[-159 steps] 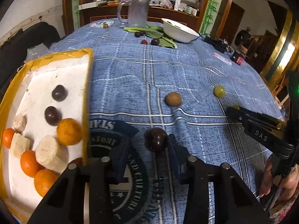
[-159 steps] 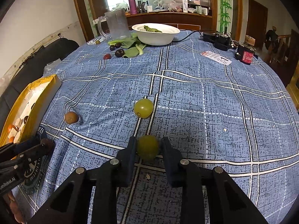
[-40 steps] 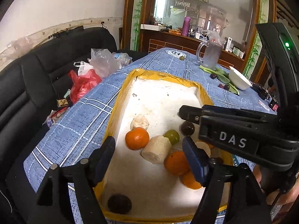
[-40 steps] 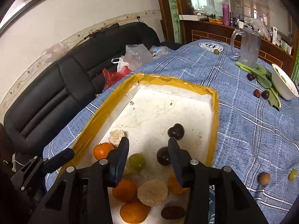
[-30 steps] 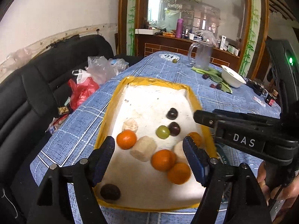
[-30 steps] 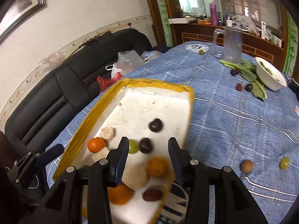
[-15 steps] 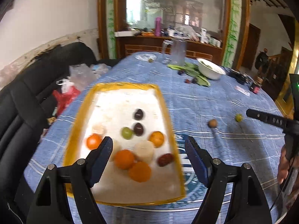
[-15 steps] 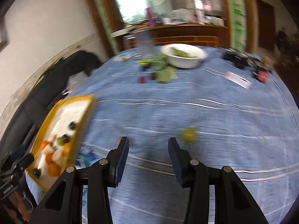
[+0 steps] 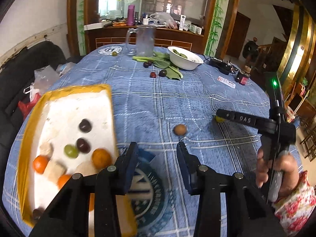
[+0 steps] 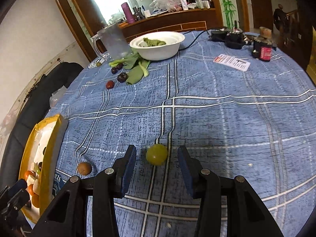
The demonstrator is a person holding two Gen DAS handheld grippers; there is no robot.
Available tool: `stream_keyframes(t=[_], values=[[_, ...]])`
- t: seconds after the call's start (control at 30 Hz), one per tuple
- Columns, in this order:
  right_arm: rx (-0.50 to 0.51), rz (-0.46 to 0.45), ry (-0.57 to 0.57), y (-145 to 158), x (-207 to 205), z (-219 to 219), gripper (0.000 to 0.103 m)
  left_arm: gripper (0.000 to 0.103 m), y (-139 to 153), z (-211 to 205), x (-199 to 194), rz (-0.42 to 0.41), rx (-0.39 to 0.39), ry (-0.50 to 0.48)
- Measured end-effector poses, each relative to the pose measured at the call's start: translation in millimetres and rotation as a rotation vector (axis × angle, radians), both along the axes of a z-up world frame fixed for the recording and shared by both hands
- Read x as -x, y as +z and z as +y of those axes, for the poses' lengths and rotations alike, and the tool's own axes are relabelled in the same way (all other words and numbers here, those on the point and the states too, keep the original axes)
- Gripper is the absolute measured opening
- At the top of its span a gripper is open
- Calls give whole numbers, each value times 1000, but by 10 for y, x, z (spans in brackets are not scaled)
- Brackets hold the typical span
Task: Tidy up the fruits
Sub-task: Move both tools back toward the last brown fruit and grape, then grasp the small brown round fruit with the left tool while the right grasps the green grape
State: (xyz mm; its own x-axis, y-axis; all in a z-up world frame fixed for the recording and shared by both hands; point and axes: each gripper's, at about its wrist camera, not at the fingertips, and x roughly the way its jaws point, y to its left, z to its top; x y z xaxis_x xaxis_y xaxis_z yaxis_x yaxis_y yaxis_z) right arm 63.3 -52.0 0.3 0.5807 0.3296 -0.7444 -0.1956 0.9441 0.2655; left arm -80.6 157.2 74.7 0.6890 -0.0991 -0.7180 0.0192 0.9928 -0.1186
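A yellow-rimmed white foam tray (image 9: pixel 29 118) at the left holds oranges, two dark plums, a green grape and pale banana pieces. On the blue checked cloth lie a brown round fruit (image 9: pixel 180 129) and a green round fruit (image 10: pixel 156 154). My left gripper (image 9: pixel 157 150) hovers beside the tray's right rim, short of the brown fruit; its jaws are closing with nothing between them. My right gripper (image 10: pixel 157 155) is low over the cloth. The green fruit sits between its fingertips, and a gap shows on each side.
At the far end stand a white bowl (image 9: pixel 185 60) with greens and a glass jug (image 9: pixel 145 41), with leafy stalks and three small dark or red fruits (image 9: pixel 153 75) nearby. A black sofa borders the table at the left. A hand (image 9: pixel 276 169) holds the right gripper.
Both views swung from the tray to the cloth on its right. The left jaws have narrowed. The right gripper has dropped to the green fruit, which now sits between its fingers.
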Motion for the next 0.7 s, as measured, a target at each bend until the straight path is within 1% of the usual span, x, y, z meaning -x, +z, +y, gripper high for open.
stream_keyframes(t=[0.13,0.27,0.33,0.37,0.4,0.43,0.5,0.53,0.6,0.63,0.67,0.7], values=[[14,-4,18,-68,-34,-3,47,39,-139,-167,-300,45,24,-20],[17,-14,33,-95,-34,-24,47,39,-321,-294,-569,84,15,-23],[29,-22,43,-93,-27,-14,47,39,-430,-306,-700,120,42,-21],[35,-25,45,-93,-23,-7,45,39,-467,-305,-744,132,57,-22],[40,-26,54,-95,-19,6,40,39,-507,-300,-788,141,73,-21],[41,-26,61,-96,-26,20,38,39,-533,-299,-818,145,83,-19],[50,-31,72,-92,-19,41,37,38,-577,-299,-856,148,99,-18],[55,-34,79,-90,-14,55,37,34,-590,-303,-871,149,102,-19],[67,-39,89,-88,-5,85,37,30,-607,-315,-882,134,98,-24],[77,-42,93,-88,1,104,37,24,-614,-322,-884,128,98,-30],[82,-45,94,-88,6,112,37,22,-620,-327,-882,119,101,-33],[86,-46,96,-88,8,116,37,22,-622,-327,-878,112,104,-31]])
